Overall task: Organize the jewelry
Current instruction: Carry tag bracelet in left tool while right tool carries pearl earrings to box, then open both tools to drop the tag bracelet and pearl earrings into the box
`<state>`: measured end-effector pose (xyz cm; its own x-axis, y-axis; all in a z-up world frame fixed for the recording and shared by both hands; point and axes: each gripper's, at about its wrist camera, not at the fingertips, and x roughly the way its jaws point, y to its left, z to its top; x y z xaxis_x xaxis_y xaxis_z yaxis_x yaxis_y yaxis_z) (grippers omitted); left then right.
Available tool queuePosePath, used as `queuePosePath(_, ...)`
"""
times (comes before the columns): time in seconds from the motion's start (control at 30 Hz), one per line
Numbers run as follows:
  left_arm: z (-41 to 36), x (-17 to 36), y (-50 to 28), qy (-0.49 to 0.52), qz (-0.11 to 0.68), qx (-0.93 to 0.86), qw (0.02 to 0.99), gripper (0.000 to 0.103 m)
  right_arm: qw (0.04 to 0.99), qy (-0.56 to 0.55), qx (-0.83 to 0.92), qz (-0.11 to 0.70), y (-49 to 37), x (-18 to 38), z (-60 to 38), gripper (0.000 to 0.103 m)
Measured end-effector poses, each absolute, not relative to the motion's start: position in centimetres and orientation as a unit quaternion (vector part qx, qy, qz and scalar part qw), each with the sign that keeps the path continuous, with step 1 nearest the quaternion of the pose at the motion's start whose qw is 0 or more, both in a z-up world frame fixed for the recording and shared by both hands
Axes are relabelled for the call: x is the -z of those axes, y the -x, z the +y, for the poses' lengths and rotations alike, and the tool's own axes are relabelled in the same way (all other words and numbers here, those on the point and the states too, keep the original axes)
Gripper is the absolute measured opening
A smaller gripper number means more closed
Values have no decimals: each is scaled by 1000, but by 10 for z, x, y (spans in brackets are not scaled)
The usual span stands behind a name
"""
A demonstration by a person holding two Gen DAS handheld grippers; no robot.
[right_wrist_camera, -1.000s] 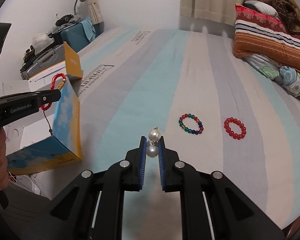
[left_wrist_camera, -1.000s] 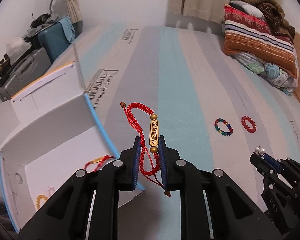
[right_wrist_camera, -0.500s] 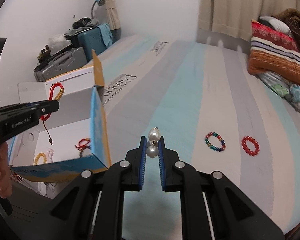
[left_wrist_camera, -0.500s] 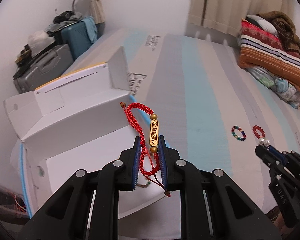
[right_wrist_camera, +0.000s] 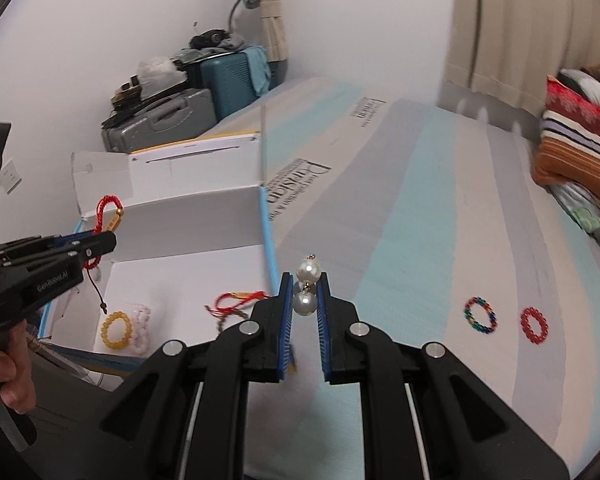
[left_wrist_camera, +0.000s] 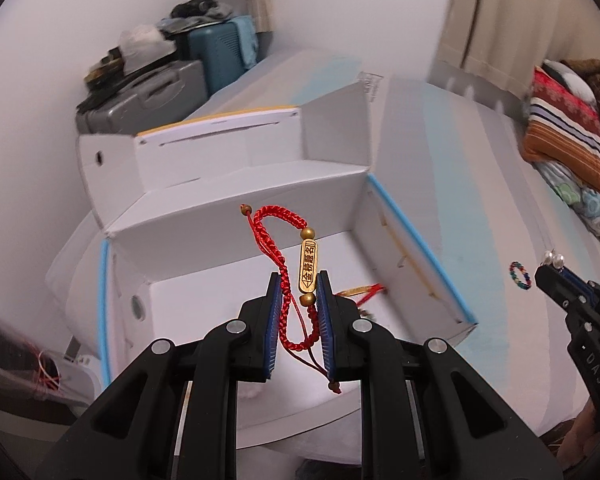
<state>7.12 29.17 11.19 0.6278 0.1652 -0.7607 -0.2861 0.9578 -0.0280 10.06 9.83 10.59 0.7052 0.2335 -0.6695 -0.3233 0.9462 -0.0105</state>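
Striped bed (right_wrist_camera: 400,208) holds the box (left_wrist_camera: 416,240), now reached: left gripper (left_wrist_camera: 299,296) clenches the red bracelet (left_wrist_camera: 282,248) above it, right gripper (right_wrist_camera: 305,294) clenches pearls (right_wrist_camera: 306,280) close behind.

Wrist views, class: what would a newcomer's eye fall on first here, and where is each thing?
First, the red cord bracelet with its gold tag, pinched in the left gripper above the open white box. Next, the pearl piece clamped in the right gripper just right of the box. Then two bead rings lying on the striped bed.
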Motion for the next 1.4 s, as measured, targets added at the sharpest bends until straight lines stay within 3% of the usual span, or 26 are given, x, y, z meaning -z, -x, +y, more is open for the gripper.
queuePosePath(0.7, 374, -51, -27, 120, 445, -199, 865, 17, 879, 125, -216, 407, -122, -62, 209, 11)
queuePosePath(1.4, 390, -19, -43, 112, 488, -227, 835, 17, 838, 138, -210, 483, -150, -11, 239, 11)
